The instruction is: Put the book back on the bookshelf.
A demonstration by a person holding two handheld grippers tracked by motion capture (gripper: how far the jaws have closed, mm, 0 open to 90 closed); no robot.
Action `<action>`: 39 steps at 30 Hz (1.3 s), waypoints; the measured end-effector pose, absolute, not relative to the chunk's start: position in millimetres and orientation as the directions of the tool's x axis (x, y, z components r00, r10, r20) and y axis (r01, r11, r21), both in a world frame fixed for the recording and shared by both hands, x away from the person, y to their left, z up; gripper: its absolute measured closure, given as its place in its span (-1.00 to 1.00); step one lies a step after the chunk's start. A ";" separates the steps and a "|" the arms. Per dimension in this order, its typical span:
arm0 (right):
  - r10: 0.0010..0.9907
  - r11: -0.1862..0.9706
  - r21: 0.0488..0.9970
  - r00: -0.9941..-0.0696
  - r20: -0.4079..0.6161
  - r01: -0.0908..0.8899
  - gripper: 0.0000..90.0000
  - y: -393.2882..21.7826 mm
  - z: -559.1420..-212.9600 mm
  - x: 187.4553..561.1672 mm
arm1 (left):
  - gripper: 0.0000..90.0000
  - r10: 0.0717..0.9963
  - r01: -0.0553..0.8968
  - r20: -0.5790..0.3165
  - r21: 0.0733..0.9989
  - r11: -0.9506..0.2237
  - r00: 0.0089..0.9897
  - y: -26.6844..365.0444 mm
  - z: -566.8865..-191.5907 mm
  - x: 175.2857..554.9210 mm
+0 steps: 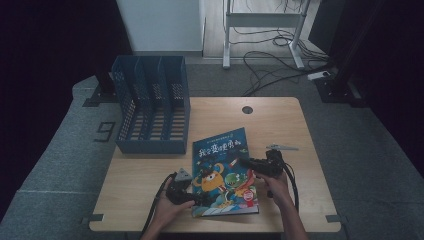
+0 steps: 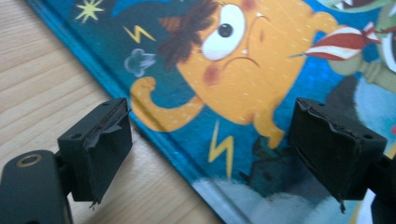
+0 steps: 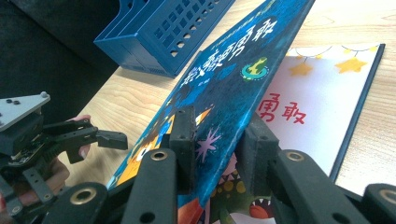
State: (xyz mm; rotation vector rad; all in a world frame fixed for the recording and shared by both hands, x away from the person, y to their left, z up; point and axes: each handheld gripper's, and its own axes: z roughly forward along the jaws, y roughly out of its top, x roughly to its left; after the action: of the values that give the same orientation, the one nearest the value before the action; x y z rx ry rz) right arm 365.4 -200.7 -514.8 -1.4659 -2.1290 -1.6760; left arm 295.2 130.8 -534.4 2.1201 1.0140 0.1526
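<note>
- High view: a picture book (image 1: 222,170) lies on the wooden table (image 1: 280,125), with a gripper at each of its long edges.
- Left gripper (image 1: 200,199) rests low at the book's near left edge, just beside the cover, held by the person's left hand (image 1: 167,210).
- Left gripper view: its jaws stand spread wide, one over bare wood and the other over the cover, with the book's spine edge (image 2: 163,140) running between them; the pads press on nothing.
- Right gripper (image 1: 243,162) sits at the book's right edge, held by the right hand (image 1: 274,182).
- Right gripper view: this gripper's jaws pinch the front cover (image 3: 224,84), one pad on its printed face and the other behind it.
- Pinched cover stands tilted up off the page beneath, and the pale first page (image 3: 322,102) with red characters and yellow stars shows to the right of the jaws.
- Left gripper (image 3: 114,139) shows farther off to the left of those jaws, apart from the lifted cover.
- A blue file rack (image 1: 150,105) stands beyond the left gripper, well apart from both; in the right gripper view it (image 3: 168,28) lies past the cover's upper edge.
</note>
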 end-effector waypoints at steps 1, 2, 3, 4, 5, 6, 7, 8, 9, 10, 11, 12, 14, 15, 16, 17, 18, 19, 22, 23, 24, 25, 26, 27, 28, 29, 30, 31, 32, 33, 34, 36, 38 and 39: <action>0.624 -0.046 0.723 -0.545 0.560 0.690 0.53 -200.8 -515.0 365.3 | -0.71 0.705 0.614 -0.204 0.684 -0.394 0.679 130.4 -534.1 294.5; 0.624 -0.046 0.723 -0.545 0.560 0.690 0.53 -200.8 -515.0 365.3 | -0.71 0.705 0.614 -0.204 0.684 -0.394 0.679 130.4 -534.1 294.5; 0.623 -0.047 0.723 -0.545 0.561 0.690 0.53 -200.9 -515.1 365.3 | -0.71 0.708 0.612 -0.198 0.686 -0.394 0.678 129.6 -533.9 293.5; 0.622 -0.048 0.720 -0.543 0.564 0.692 0.53 -201.2 -515.4 365.2 | -0.71 0.712 0.611 -0.192 0.687 -0.394 0.675 129.2 -533.8 292.9; 0.622 -0.050 0.717 -0.540 0.567 0.695 0.53 -201.5 -515.8 365.0 | -0.72 0.713 0.610 -0.189 0.686 -0.396 0.675 128.9 -533.8 292.0; 0.622 -0.052 0.716 -0.538 0.568 0.696 0.52 -201.7 -516.0 365.0 | -0.72 0.713 0.611 -0.189 0.686 -0.396 0.675 128.9 -533.8 291.7; 0.623 -0.053 0.716 -0.537 0.568 0.696 0.52 -201.8 -516.4 364.9 | -0.72 0.714 0.611 -0.189 0.685 -0.397 0.674 128.9 -534.0 291.5; 0.623 -0.053 0.717 -0.538 0.568 0.696 0.52 -202.0 -516.6 364.8 | -0.73 0.713 0.613 -0.191 0.682 -0.398 0.675 128.9 -534.0 291.2; 0.622 -0.053 0.715 -0.537 0.569 0.697 0.53 -202.2 -516.7 364.7 | -0.73 0.711 0.614 -0.192 0.681 -0.400 0.676 128.9 -534.0 290.9; 0.622 -0.053 0.715 -0.537 0.569 0.697 0.53 -202.2 -516.7 364.7 | -0.73 0.711 0.614 -0.192 0.681 -0.400 0.676 128.9 -534.0 290.9; 0.622 -0.054 0.714 -0.536 0.572 0.698 0.53 -202.6 -516.7 364.5 | -0.73 0.708 0.611 -0.189 0.680 -0.405 0.680 128.6 -533.7 289.7; 0.621 -0.055 0.713 -0.536 0.572 0.699 0.53 -202.8 -516.7 364.5 | -0.73 0.708 0.609 -0.186 0.681 -0.407 0.681 128.1 -533.5 288.8; 0.620 -0.056 0.717 -0.538 0.571 0.695 0.53 -203.5 -516.2 364.4 | -0.73 0.707 0.607 -0.184 0.681 -0.410 0.683 127.4 -533.1 287.4; 0.620 -0.056 0.717 -0.538 0.571 0.695 0.53 -203.5 -516.2 364.4 | -0.73 0.707 0.607 -0.184 0.681 -0.410 0.683 127.4 -533.1 287.4; 0.618 -0.058 0.717 -0.539 0.572 0.694 0.54 -204.3 -514.6 363.5 | -0.73 0.706 0.605 -0.183 0.682 -0.411 0.685 126.8 -532.7 286.4; 0.618 -0.057 0.722 -0.543 0.568 0.690 0.55 -204.6 -514.1 363.3 | -0.73 0.704 0.605 -0.184 0.682 -0.411 0.686 126.7 -532.6 286.0; 0.618 -0.057 0.723 -0.544 0.568 0.689 0.55 -205.1 -512.9 362.7 | -0.73 0.703 0.605 -0.186 0.682 -0.411 0.686 126.5 -532.5 285.7; 0.619 -0.058 0.727 -0.547 0.563 0.684 0.55 -205.3 -511.8 362.1 | -0.74 0.701 0.604 -0.186 0.682 -0.412 0.688 126.4 -532.6 285.4; 0.628 -0.052 0.732 -0.548 0.553 0.679 0.55 -206.0 -508.5 360.4 | -0.74 0.701 0.603 -0.185 0.682 -0.413 0.689 126.2 -532.9 284.8; 0.628 -0.052 0.732 -0.548 0.553 0.679 0.55 -206.0 -508.5 360.4 | -0.74 0.701 0.603 -0.185 0.682 -0.413 0.689 126.2 -532.9 284.8; 0.629 -0.052 0.732 -0.547 0.552 0.679 0.55 -206.1 -508.1 360.2 | -0.74 0.701 0.602 -0.182 0.682 -0.416 0.690 126.0 -532.6 284.2; 0.629 -0.054 0.730 -0.545 0.555 0.681 0.55 -206.6 -508.3 360.3 | -0.73 0.700 0.599 -0.178 0.682 -0.419 0.692 125.4 -532.5 283.4; 0.629 -0.055 0.729 -0.544 0.556 0.682 0.55 -206.7 -508.6 360.5 | -0.73 0.699 0.599 -0.177 0.681 -0.422 0.693 125.0 -532.2 282.4; 0.628 -0.056 0.727 -0.542 0.559 0.684 0.55 -207.0 -508.9 360.6 | -0.74 0.698 0.597 -0.175 0.681 -0.424 0.695 124.7 -532.1 281.6; 0.628 -0.056 0.726 -0.541 0.559 0.686 0.55 -207.3 -509.2 360.7 | -0.73 0.698 0.597 -0.175 0.681 -0.424 0.695 124.7 -532.1 281.6; 0.628 -0.056 0.726 -0.541 0.559 0.686 0.55 -207.3 -509.2 360.7 | -0.73 0.697 0.596 -0.174 0.681 -0.425 0.696 124.4 -532.1 280.8; 0.628 -0.057 0.724 -0.539 0.561 0.687 0.55 -207.5 -509.3 360.8 | -0.74 0.697 0.595 -0.172 0.681 -0.426 0.697 124.1 -532.1 279.9; 0.628 -0.058 0.724 -0.538 0.562 0.688 0.55 -207.7 -509.7 361.0 | -0.74 0.697 0.592 -0.167 0.682 -0.428 0.697 123.5 -531.9 278.1; 0.628 -0.058 0.723 -0.538 0.562 0.688 0.55 -207.9 -509.9 361.0 | -0.74 0.697 0.592 -0.167 0.682 -0.428 0.697 123.5 -531.9 278.1; 0.628 -0.059 0.723 -0.537 0.563 0.689 0.55 -207.9 -510.1 361.1 | -0.74 0.697 0.590 -0.164 0.683 -0.430 0.698 123.3 -531.9 277.2; 0.628 -0.059 0.722 -0.537 0.564 0.689 0.55 -208.1 -510.3 361.1 | -0.74 0.696 0.589 -0.162 0.683 -0.433 0.700 123.3 -531.9 276.5; 0.629 -0.058 0.722 -0.536 0.563 0.689 0.55 -208.4 -510.8 361.4 | -0.75 0.697 0.586 -0.154 0.682 -0.438 0.700 123.4 -532.1 274.3; 0.629 -0.060 0.721 -0.534 0.565 0.691 0.54 -208.6 -511.3 361.6 | -0.75 0.698 0.586 -0.152 0.681 -0.439 0.700 123.9 -532.8 273.3; 0.629 -0.060 0.721 -0.534 0.565 0.691 0.54 -208.6 -511.3 361.6 | -0.76 0.698 0.586 -0.152 0.681 -0.439 0.700 123.9 -532.8 273.3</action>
State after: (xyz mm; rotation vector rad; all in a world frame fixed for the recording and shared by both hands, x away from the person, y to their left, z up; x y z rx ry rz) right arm 361.6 -208.6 -511.3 -1.4866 -2.1140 -1.6848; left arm 273.3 123.9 -532.8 2.1683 0.9754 0.1952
